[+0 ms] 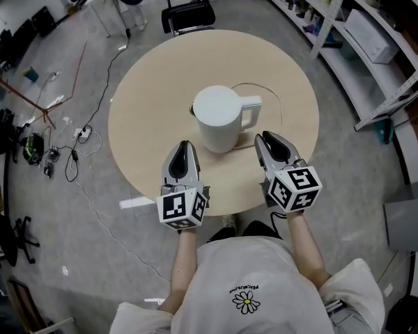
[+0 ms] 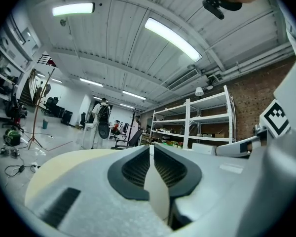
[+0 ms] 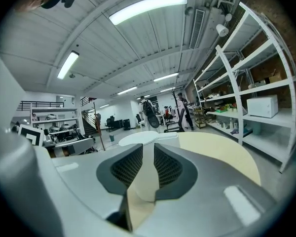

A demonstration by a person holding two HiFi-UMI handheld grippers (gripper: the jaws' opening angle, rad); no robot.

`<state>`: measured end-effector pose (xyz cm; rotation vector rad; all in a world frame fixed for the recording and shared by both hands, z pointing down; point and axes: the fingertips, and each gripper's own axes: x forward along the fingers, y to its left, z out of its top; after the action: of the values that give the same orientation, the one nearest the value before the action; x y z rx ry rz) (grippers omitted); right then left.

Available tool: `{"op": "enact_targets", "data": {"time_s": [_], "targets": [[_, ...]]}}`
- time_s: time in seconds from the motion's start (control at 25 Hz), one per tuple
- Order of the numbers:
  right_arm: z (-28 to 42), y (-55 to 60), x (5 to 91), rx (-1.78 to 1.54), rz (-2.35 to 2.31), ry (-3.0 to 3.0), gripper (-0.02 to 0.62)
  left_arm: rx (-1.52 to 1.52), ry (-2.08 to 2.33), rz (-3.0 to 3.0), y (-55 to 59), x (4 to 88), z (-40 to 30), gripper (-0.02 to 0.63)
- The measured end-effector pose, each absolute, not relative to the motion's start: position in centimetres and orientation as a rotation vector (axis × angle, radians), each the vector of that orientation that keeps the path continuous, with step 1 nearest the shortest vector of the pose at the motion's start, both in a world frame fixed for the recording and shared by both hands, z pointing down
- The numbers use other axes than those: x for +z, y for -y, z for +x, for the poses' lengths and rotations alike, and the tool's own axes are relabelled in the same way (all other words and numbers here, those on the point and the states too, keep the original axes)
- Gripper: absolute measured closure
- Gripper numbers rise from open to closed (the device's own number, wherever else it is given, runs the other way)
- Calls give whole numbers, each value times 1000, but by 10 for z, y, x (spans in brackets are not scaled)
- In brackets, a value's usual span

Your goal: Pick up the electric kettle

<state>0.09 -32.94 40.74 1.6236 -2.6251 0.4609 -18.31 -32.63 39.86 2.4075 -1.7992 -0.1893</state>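
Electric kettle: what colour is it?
The electric kettle is white, clearest in the head view.

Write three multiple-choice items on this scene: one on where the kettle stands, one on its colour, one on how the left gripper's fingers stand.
1. Where on the round table does the kettle stand?
A. At the edge nearest the person
B. Near the middle
C. Overhanging the far edge

2. What colour is the kettle?
A. White
B. Black
C. Red

3. The fingers of the left gripper are
A. spread wide apart
B. clamped on the kettle
C. together, with nothing between them

Answers:
1 B: the head view shows bare tabletop all around the kettle.
2 A: body, lid and handle are all white.
3 C: the left gripper view shows the two pads meeting, with the kettle still ahead of the gripper.
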Motion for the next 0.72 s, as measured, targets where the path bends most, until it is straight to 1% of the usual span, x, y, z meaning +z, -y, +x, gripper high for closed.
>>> {"op": "enact_targets", "data": {"time_s": [0.2,0.36,0.4,0.48,0.56,0.6,0.72], "targets": [[-5,343,424,500,1611,2597,529,-142,1768,2417,342,409,-183,584],[4,357,431,506,1612,2576,518,-139,1725,2443,350,417,-172,532],[7,362,431,505,1617,2572,517,-147,1701,2450,353,418,-169,512],[13,371,433,502,1616,2561,505,-177,1635,2473,358,419,-159,441],[19,380,439,495,1609,2548,481,-200,1579,2508,363,421,-148,332],[20,386,443,489,1606,2544,471,-189,1563,2524,367,423,-144,297],[21,401,454,471,1592,2532,417,-97,1538,2544,378,439,-134,225]]}}
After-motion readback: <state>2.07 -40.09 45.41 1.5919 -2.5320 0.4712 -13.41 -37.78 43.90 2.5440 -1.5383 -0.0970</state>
